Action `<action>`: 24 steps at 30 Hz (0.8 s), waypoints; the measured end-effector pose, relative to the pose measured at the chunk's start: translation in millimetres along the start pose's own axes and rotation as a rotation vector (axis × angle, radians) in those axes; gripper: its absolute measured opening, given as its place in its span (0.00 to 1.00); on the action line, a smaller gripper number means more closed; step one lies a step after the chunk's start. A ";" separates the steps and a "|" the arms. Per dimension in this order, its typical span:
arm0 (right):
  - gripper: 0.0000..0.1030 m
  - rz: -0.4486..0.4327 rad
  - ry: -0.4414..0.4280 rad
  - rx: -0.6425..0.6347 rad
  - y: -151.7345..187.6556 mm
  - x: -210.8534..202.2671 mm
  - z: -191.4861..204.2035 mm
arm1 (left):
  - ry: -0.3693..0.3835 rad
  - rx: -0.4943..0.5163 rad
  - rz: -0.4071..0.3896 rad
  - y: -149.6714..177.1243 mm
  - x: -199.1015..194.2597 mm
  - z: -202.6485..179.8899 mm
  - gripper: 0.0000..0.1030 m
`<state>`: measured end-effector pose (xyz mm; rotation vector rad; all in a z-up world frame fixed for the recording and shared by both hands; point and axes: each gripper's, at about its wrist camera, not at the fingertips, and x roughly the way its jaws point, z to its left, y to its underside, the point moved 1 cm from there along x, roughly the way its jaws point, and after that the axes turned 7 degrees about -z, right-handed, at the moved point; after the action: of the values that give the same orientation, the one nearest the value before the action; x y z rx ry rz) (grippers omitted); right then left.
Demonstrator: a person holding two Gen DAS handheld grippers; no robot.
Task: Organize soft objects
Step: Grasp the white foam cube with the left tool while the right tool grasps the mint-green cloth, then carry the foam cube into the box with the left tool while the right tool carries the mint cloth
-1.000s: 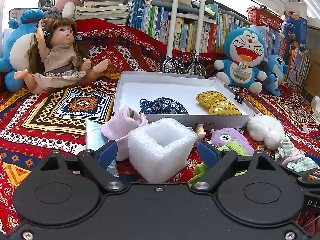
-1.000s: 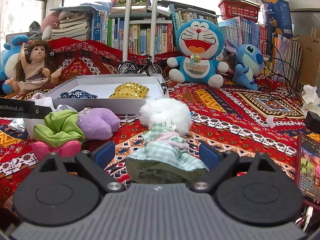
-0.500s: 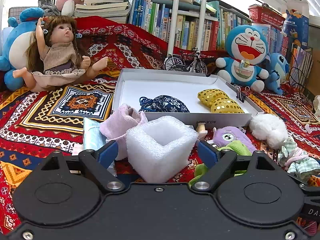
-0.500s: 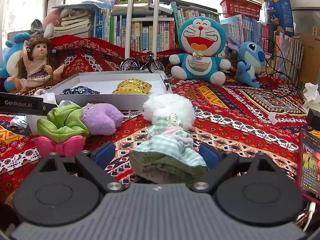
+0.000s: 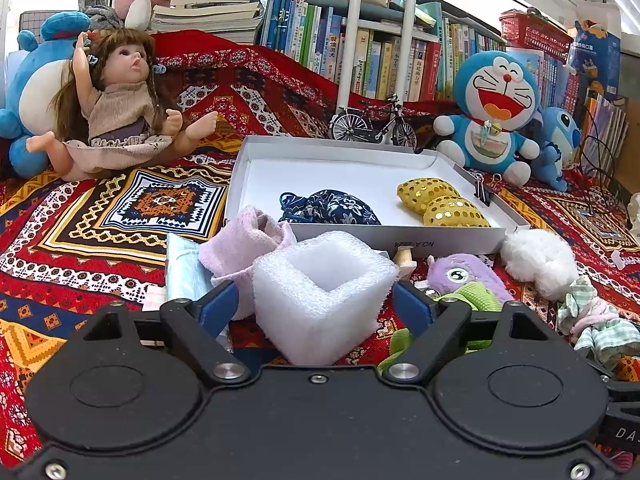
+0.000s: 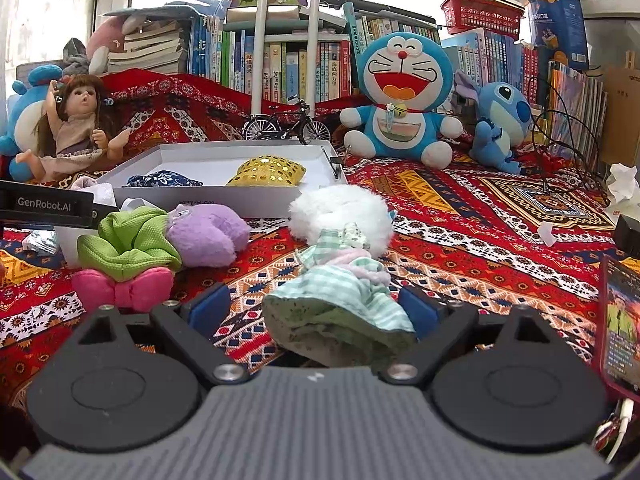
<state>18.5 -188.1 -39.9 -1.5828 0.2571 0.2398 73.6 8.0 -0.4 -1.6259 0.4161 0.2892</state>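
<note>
My left gripper [image 5: 316, 300] gapes around a light, squashy foam cup [image 5: 323, 286]; I'd pinch its side walls gently. My right gripper [image 6: 314, 306] straddles a limp checked cloth [image 6: 340, 300], jaws apart.

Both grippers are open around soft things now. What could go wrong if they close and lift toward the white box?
The white foam cup is hollow, so the left gripper may crush it or let it slip. The pink sock leans on it and could be dragged. The right gripper straddles only the doll's checked skirt; its white fluffy head may dangle and catch the box wall.
</note>
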 end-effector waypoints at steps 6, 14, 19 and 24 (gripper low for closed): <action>0.92 -0.003 -0.005 -0.008 -0.5 -1.8 1.0 | 0.001 -0.002 -0.001 -0.1 0.4 -0.1 0.72; 0.75 -0.018 0.001 -0.020 -1.6 -5.1 2.8 | 0.010 -0.004 -0.025 -2.3 -10.7 -3.4 0.67; 0.56 -0.025 0.004 -0.003 -3.6 -7.4 -0.2 | 0.018 0.007 -0.055 -8.7 -19.3 -6.3 0.66; 0.39 -0.050 -0.007 0.002 -8.6 -14.0 0.0 | 0.022 0.006 -0.075 -16.8 -23.9 -6.5 0.66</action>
<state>7.9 -187.6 -27.4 -1.5845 0.2121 0.2057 59.0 4.9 25.5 -1.6360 0.3709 0.2137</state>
